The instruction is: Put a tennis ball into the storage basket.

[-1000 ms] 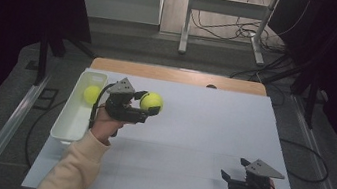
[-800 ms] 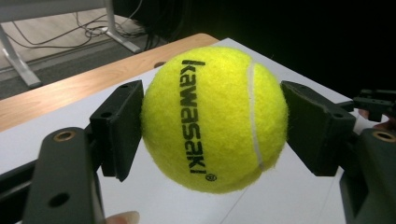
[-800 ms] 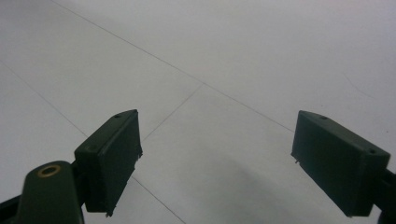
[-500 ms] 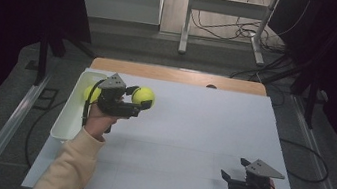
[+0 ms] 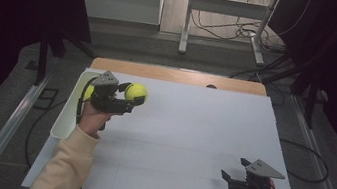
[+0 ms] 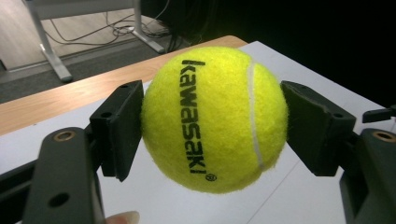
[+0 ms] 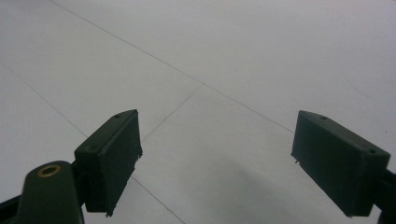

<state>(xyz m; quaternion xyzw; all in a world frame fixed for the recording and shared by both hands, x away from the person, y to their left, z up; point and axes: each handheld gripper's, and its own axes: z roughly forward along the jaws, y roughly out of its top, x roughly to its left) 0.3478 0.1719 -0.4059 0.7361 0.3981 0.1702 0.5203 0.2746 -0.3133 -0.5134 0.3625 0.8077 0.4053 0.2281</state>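
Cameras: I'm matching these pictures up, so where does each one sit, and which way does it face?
High view: above the person's side, looking forward and down on the table; both forearms enter from below, left hand-held gripper and right hand-held gripper.
Left gripper view: rides on the left hand-held gripper, looking along its jaws clamped on the tennis ball.
Right gripper view: rides on the right hand-held gripper, looking down past open jaws at bare table.
Shared: the tennis ball appears in high and left gripper views.
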